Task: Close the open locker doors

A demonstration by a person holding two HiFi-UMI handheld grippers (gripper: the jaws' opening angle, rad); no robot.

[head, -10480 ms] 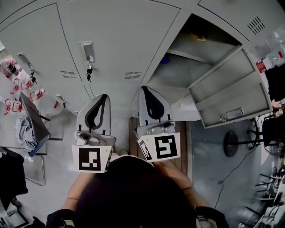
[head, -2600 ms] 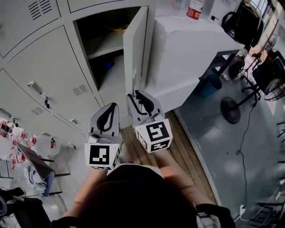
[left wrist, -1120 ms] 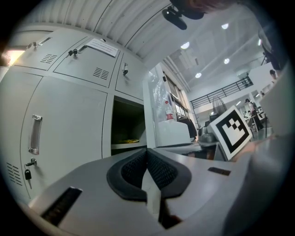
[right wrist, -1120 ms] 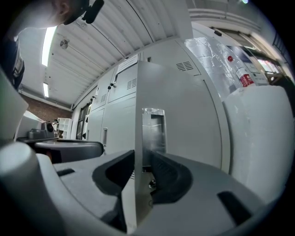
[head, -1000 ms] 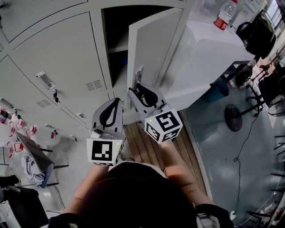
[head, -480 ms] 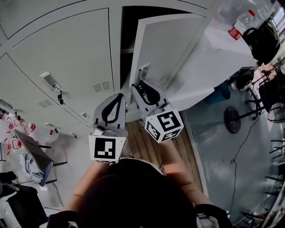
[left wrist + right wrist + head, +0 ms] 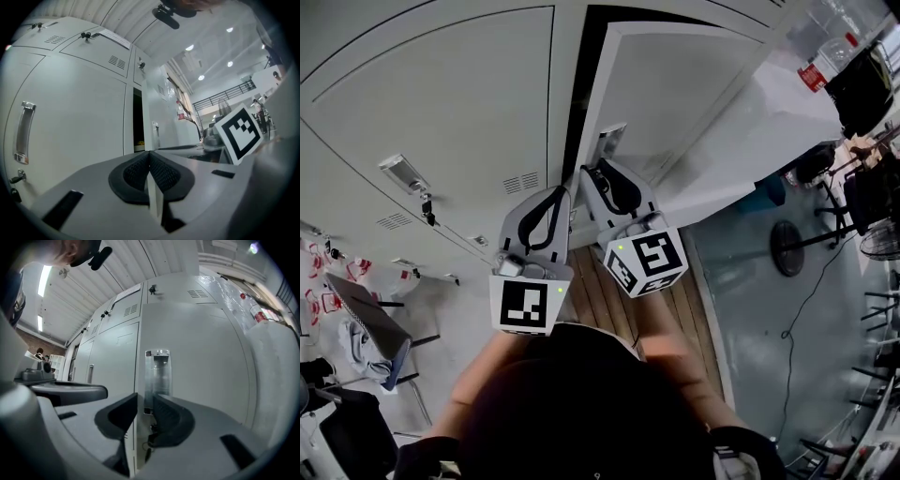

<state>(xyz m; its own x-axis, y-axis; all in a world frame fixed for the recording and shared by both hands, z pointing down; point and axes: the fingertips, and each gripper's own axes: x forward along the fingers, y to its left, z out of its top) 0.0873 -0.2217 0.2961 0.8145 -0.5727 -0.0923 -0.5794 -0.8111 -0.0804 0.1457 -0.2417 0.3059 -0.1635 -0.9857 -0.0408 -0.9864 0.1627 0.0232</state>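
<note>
While the grey locker bank (image 7: 441, 94) fills the head view, its one open door (image 7: 675, 103) stands nearly shut, with a dark slit along its free edge. The right gripper (image 7: 598, 178) is at that door. Its jaws are apart and have just been closing, and the door handle (image 7: 157, 376) shows in their gap, not pinched. The left gripper (image 7: 551, 202) is just beside it, jaws together and empty.

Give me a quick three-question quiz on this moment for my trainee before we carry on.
1. True or false: the locker door is fully shut.
2. How do the left gripper's jaws stand?
3. What stands on the white cabinet? A a bottle, B a box, C a cup.
Key: 1 false, a dark gap shows along its edge. 2 together, nothing between them. 3 A.
</note>
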